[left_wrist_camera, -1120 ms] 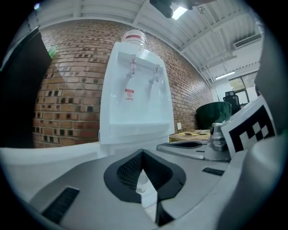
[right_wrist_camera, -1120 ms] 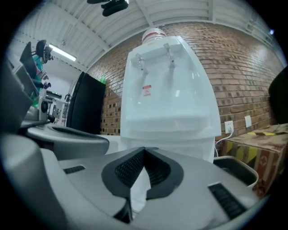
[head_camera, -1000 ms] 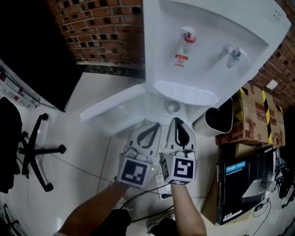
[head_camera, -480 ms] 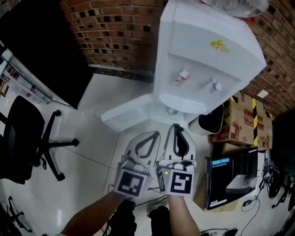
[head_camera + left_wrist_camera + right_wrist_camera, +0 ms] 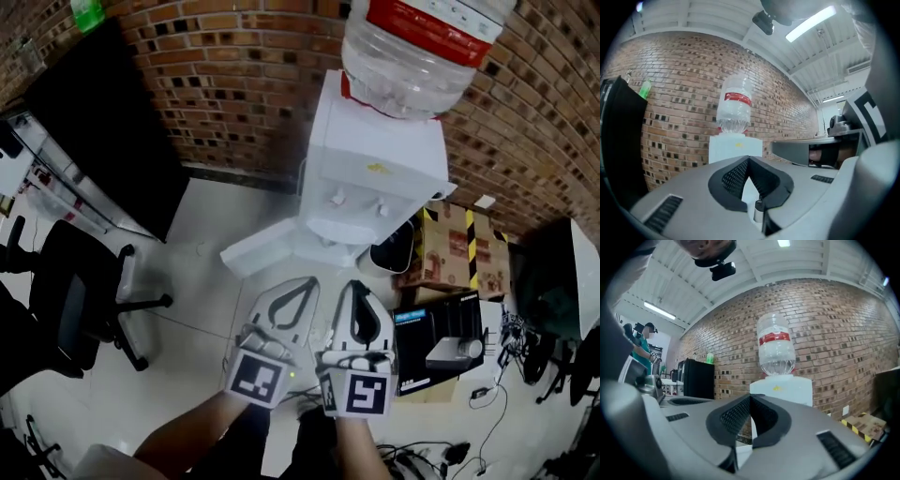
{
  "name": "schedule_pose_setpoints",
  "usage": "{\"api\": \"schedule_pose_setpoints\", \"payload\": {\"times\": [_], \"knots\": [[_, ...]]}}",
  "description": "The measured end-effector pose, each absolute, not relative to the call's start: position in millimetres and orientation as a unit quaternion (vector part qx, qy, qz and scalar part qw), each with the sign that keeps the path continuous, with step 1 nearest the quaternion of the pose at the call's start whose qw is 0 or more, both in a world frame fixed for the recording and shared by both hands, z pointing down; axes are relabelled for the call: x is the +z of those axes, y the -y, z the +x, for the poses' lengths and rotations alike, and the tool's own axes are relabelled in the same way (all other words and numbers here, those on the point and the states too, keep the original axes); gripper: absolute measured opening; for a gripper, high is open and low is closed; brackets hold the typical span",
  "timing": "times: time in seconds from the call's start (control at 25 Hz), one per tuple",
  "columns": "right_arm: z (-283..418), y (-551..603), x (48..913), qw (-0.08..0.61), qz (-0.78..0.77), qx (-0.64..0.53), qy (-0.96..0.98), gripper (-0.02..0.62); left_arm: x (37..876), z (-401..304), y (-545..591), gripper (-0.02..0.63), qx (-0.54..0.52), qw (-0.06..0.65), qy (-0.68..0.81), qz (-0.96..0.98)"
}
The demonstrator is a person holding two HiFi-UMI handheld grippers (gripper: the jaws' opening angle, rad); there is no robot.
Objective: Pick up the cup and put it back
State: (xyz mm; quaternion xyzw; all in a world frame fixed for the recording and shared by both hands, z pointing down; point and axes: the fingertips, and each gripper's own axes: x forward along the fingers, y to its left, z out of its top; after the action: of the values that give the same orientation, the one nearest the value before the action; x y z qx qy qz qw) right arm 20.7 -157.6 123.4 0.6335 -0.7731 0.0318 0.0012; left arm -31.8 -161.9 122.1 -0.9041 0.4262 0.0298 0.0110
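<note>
I am facing the brick wall where the white water dispenser is carrying its bottle; my left hand-held gripper and right hand-held gripper are hovering side by side, jaws closed on nothing; I cannot make out the cup

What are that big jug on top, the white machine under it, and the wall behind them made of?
The jug looks like clear glossy plastic: see-through, with glints and a red band. The machine is probably smooth white plastic, evenly matte. The wall is rough reddish-brown brick with pale mortar lines.
</note>
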Motion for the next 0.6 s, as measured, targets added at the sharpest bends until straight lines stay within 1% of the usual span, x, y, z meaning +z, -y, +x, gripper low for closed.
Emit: {"api": "schedule_pose_setpoints", "payload": {"times": [0.2, 0.32, 0.48, 0.6], "knots": [[30, 119, 57, 0.018, 0.631, 0.011, 0.775, 0.005, 50, -28, 132, 0.002, 0.060, 0.013, -0.421, -0.905], [34, 93, 22, 0.013, 0.624, 0.000, 0.782, 0.005, 13, -23, 108, 0.002, 0.077, 0.018, -0.425, -0.902], [42, 34, -6, 0.002, 0.610, 0.000, 0.793, 0.003, -23, -9, 49, 0.002, 0.087, 0.036, -0.426, -0.900], [50, -20, -26, -0.004, 0.596, -0.001, 0.803, 0.003, -37, 1, -1, 0.002, 0.083, 0.033, -0.437, -0.895]]}}
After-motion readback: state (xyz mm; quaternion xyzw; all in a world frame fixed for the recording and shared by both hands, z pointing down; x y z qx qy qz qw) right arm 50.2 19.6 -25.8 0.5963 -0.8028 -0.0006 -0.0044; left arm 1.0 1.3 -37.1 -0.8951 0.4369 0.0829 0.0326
